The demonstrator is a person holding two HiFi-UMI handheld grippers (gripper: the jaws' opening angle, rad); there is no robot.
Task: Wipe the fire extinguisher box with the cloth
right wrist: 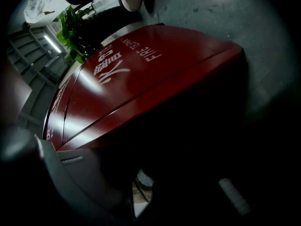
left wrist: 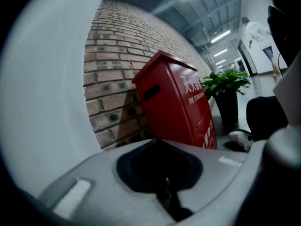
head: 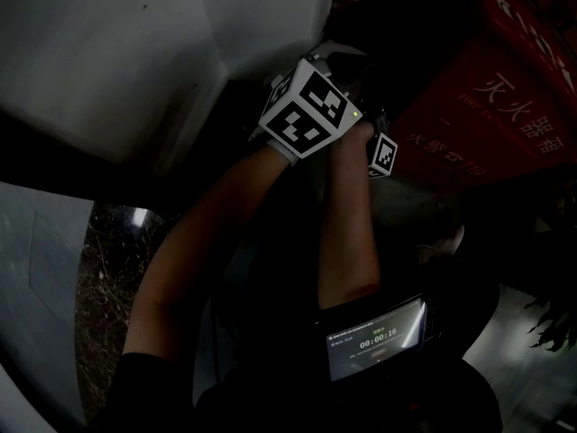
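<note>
While we are holding the left gripper (left wrist: 167,192) and right gripper (right wrist: 136,194) closed, cloth undiscernible, the box (right wrist: 141,74) is standing against the wall (left wrist: 117,51): rigid, smooth, likely heavy, wanting wiping pressure, no grasp.

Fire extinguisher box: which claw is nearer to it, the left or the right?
Right. The right claw hangs close to the fire extinguisher box; the left claw sits farther back, beside the white wall.

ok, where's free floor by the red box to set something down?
Bare grey floor borders the box on the side away from the plant. Plant side is crowded: the pot stands close beside the box, with a shoe by its foot. Behind, the brick wall is close; that gap looks tight.
</note>
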